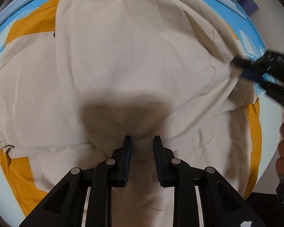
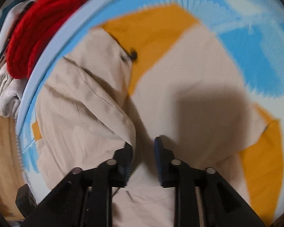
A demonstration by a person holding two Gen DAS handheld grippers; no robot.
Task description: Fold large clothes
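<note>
One beige-and-yellow garment (image 1: 134, 60) lay on one blue mat (image 1: 244, 17); left gripper (image 1: 142, 141) pinched a fold, right gripper (image 2: 143, 143) stood spread, empty.

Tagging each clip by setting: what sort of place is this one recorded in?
Probably a home room with a folding table. A beige-and-yellow garment lies spread on a blue feather-print mat, and a red knitted item sits with pale folded textiles beyond the mat's edge.
</note>
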